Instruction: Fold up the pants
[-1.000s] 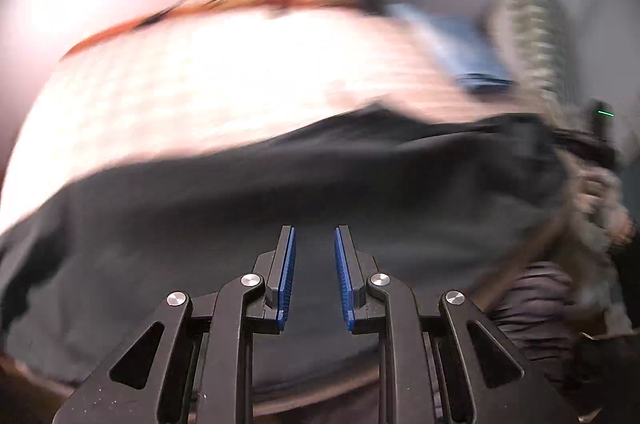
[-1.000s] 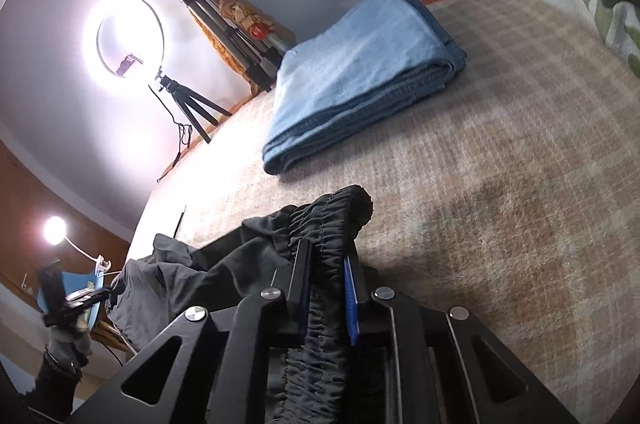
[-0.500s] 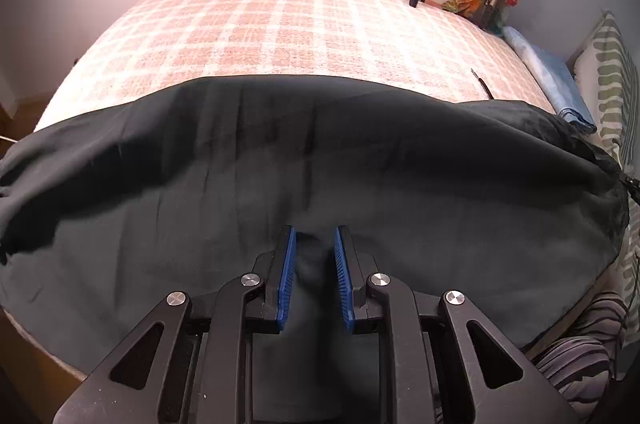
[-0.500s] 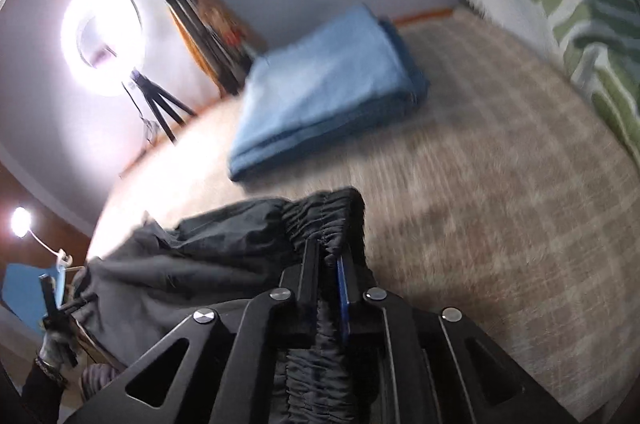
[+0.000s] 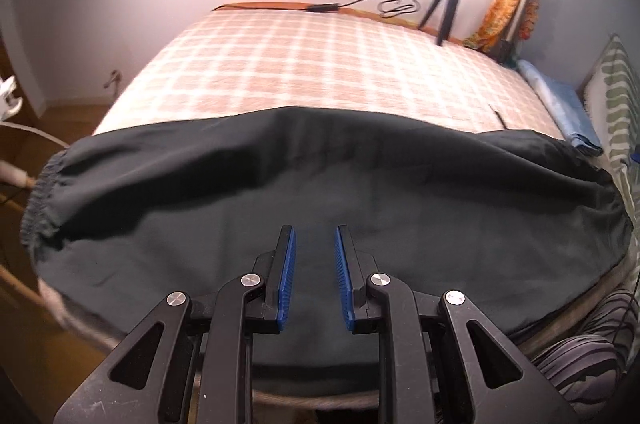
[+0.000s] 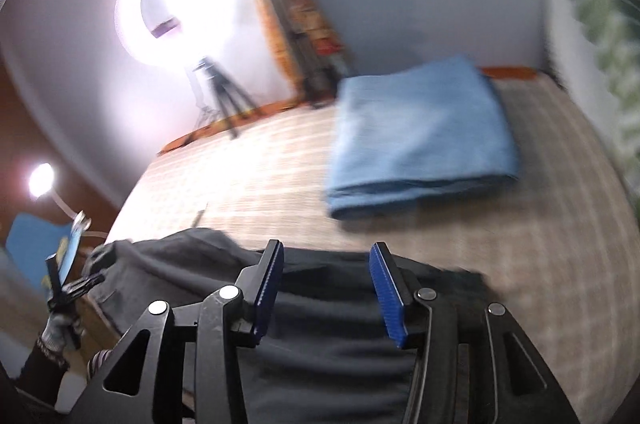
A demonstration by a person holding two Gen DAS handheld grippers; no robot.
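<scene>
Black pants (image 5: 320, 184) lie spread lengthwise along the near edge of the checked bed (image 5: 320, 64), with an elastic end at the left. My left gripper (image 5: 312, 230) hangs over their near edge with its blue pads a narrow gap apart. Dark cloth fills that gap, and I cannot tell whether it is pinched. In the right wrist view the pants (image 6: 192, 264) lie under my right gripper (image 6: 326, 248). Its jaws are opening, the pads stand wide apart and touch nothing. A gloved hand (image 6: 58, 328) at the far left holds the left gripper (image 6: 86, 280).
A folded blue garment (image 6: 420, 128) lies on the bed beyond the pants, beside a green-patterned pillow (image 5: 616, 96). A lit ring light (image 6: 176, 4) on a tripod (image 5: 448, 4) stands at the bed's far side. Striped cloth (image 5: 580, 364) lies below the bed edge.
My right gripper let go of the gathered waistband, opened its jaws and rose. The pants, bunched before, now lie flat on the bed. The left gripper slid sideways along them.
</scene>
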